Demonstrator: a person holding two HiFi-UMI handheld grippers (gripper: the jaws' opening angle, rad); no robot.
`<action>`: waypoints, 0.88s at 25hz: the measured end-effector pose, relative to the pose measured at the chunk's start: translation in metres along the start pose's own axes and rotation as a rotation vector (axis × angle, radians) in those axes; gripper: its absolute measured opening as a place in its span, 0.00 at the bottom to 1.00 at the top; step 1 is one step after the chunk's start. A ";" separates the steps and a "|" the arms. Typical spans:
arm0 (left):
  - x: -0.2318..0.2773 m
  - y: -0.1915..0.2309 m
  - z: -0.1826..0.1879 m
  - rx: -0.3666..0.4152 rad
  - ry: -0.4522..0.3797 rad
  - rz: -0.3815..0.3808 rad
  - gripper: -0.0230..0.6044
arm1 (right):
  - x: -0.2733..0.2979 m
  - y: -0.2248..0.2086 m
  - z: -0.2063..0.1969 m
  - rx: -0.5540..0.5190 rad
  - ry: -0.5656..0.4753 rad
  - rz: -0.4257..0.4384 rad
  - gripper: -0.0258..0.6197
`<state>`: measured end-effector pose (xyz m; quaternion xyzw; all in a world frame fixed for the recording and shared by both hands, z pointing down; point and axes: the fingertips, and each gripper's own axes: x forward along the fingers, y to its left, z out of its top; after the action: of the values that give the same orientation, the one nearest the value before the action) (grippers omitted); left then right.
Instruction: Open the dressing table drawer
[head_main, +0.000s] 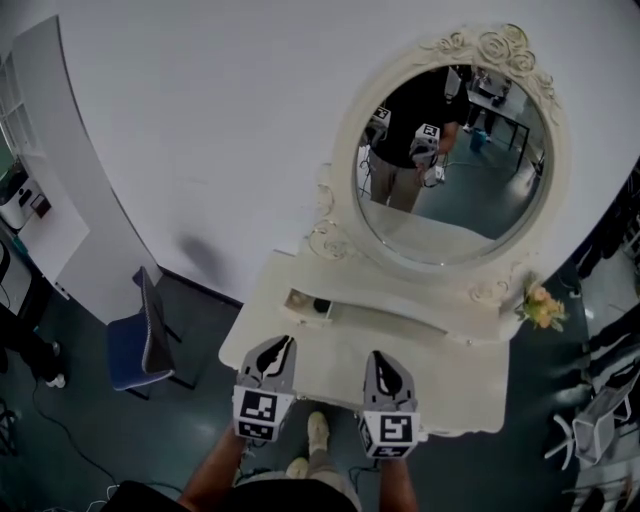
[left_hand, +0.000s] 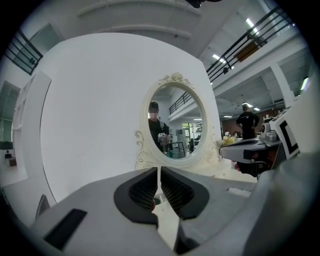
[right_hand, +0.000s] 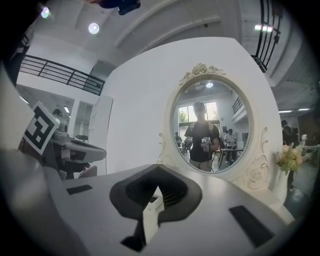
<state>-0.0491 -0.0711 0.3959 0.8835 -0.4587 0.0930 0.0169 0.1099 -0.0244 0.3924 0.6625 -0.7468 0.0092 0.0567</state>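
Beyond the left claw (head_main: 283, 346), on the raised back tier of the bench (head_main: 440, 392), the small drawer (head_main: 306, 302) already looks drawn out, with something dark inside. The left claw is all but pressed together, empty, and the right claw (head_main: 379, 357) beside it is pressed together, also empty. If more opening is wanted, pull the drawer front straight back along its run, never sideways.

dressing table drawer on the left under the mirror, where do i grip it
Probably the front panel's top edge of the drawer, from the front, jaws straddling it: it stands partly out of the shelf, top open, so one jaw can drop inside behind the panel.
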 end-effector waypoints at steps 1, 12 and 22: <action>-0.007 -0.002 0.002 0.002 -0.005 -0.003 0.07 | -0.007 0.003 0.002 -0.004 -0.003 -0.003 0.04; -0.073 -0.020 0.009 0.018 -0.040 -0.032 0.04 | -0.071 0.038 0.005 -0.004 -0.018 -0.025 0.04; -0.094 -0.029 0.013 0.019 -0.058 -0.048 0.04 | -0.095 0.048 0.011 -0.020 -0.022 -0.044 0.03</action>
<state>-0.0765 0.0197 0.3675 0.8968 -0.4368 0.0711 -0.0025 0.0725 0.0740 0.3750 0.6781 -0.7329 -0.0068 0.0549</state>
